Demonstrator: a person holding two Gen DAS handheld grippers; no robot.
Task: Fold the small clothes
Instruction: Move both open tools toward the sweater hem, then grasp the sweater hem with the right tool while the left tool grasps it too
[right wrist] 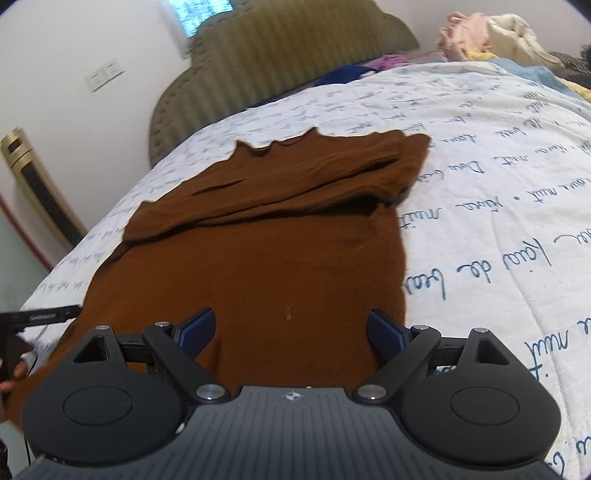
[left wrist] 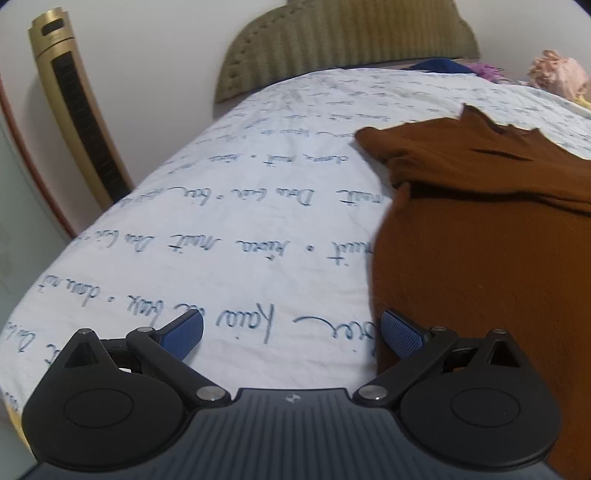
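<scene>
A brown knit garment (right wrist: 266, 251) lies flat on a white bed sheet (right wrist: 480, 206) printed with blue handwriting, its sleeves folded across the upper part. My right gripper (right wrist: 290, 332) hovers over the garment's lower part with its blue pads wide apart and nothing between them. In the left wrist view the same brown garment (left wrist: 480, 236) fills the right side. My left gripper (left wrist: 291, 334) stands open at the garment's left edge, over the bed sheet (left wrist: 221, 229); its right fingertip (left wrist: 400, 334) is above the brown cloth, its left one above the sheet.
A padded olive headboard (left wrist: 347, 40) stands at the far end. A gold tower fan (left wrist: 74, 110) stands by the wall at left. Pink and other clothes (right wrist: 469, 33) are piled at the far right. The other gripper and a hand (right wrist: 22, 332) show at the right view's left edge.
</scene>
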